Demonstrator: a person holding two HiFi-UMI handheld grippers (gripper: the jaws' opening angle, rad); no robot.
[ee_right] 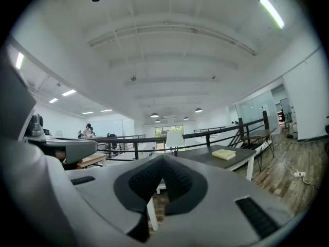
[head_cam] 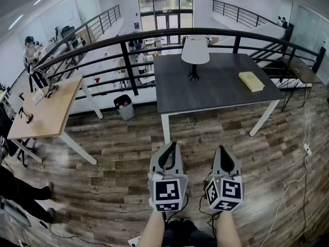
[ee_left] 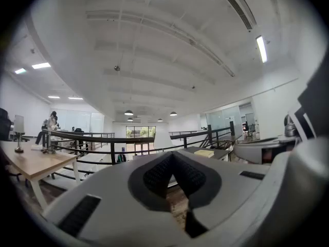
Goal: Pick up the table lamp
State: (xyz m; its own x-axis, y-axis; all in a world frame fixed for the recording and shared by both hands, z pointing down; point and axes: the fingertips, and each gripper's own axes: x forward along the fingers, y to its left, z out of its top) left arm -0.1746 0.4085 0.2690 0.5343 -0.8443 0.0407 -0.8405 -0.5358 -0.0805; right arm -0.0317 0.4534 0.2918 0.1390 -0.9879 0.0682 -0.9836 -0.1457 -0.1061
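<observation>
A table lamp [head_cam: 195, 55] with a white shade and a black stem and base stands at the back middle of a dark grey table [head_cam: 205, 89]. In the right gripper view the lamp [ee_right: 175, 139] shows far ahead, just above the jaws. Both grippers are held level above the wooden floor, well short of the table. My left gripper [head_cam: 170, 146] is shut with nothing in it, and so is my right gripper [head_cam: 224, 150]. In the left gripper view the gripper [ee_left: 172, 155] hides most of the lamp.
A yellow book [head_cam: 251, 81] lies on the dark table's right side. A wooden desk [head_cam: 49, 109] stands at the left, a waste bin [head_cam: 123, 107] by the black railing [head_cam: 128, 60]. A cable [head_cam: 290, 189] runs over the floor at the right. A person [head_cam: 29, 48] is far off.
</observation>
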